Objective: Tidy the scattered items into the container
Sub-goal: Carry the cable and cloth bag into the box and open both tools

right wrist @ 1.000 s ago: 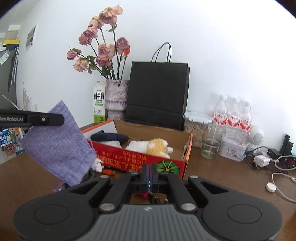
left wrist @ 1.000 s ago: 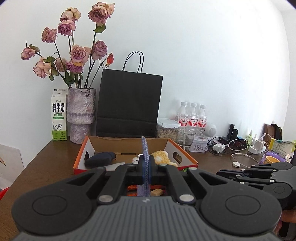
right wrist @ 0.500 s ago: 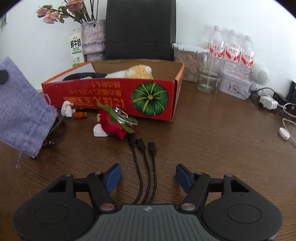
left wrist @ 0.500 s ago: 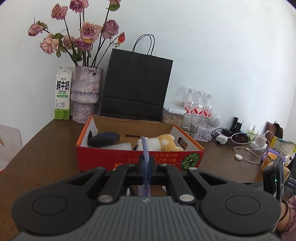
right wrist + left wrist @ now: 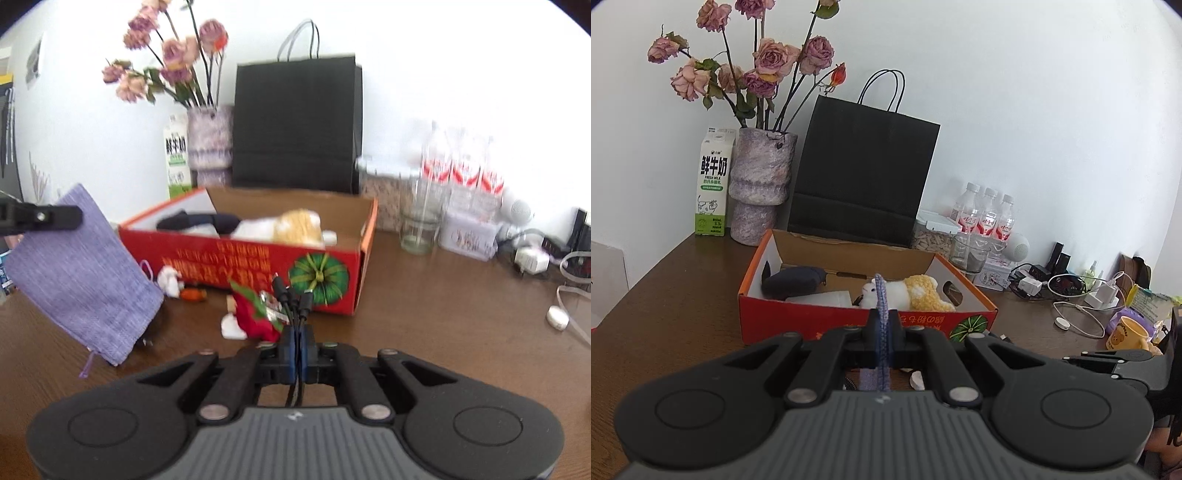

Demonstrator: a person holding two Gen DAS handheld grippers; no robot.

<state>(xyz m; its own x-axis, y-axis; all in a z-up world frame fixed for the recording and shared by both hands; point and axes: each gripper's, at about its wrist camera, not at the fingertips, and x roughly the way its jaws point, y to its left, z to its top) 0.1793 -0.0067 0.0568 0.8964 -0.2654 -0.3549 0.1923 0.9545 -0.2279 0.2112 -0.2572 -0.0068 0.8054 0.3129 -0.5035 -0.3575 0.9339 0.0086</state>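
R gripper (image 5: pixel 298 341): jaws have just been closing and are now pinched tight on the black cable bundle (image 5: pixel 293 299), whose three plugs stick up just past the fingertips. Half a sec ago the same jaws stood wide w/ the cable lying flat on the table (image 5: pixel 424 314) between them. So: cable is now grabbed, pick-up step looks done, next prob. a lift and carry to the box.

L gripper (image 5: pixel 882 334): jaws narrow, clamped on the top edge of the purple cloth pouch (image 5: pixel 79 273). In its own view only a thin purple strip shows edge-on between the jaws; from the R view the pouch hangs off to the left of the R gripper, lower corner near or touching the table (can't tell which). No change in this grip vs. a sec ago – same pouch, same hold.

Just ahead of the R gripper: red santa-ish toy (image 5: pixel 251 315) w/ a shiny wrapped bit on it, right behind the plugs. Further left, a small white figure (image 5: pixel 169 280) and a small orange bit (image 5: pixel 194 294), all on the table, outside the box.

Beyond those: the red cardboard box (image 5: pixel 258 258), open top, straight ahead of both grippers. Already inside: plush toy (image 5: pixel 905 293), dark pouch (image 5: pixel 792 282).

Judgement: two items in hand, at least three left loose.
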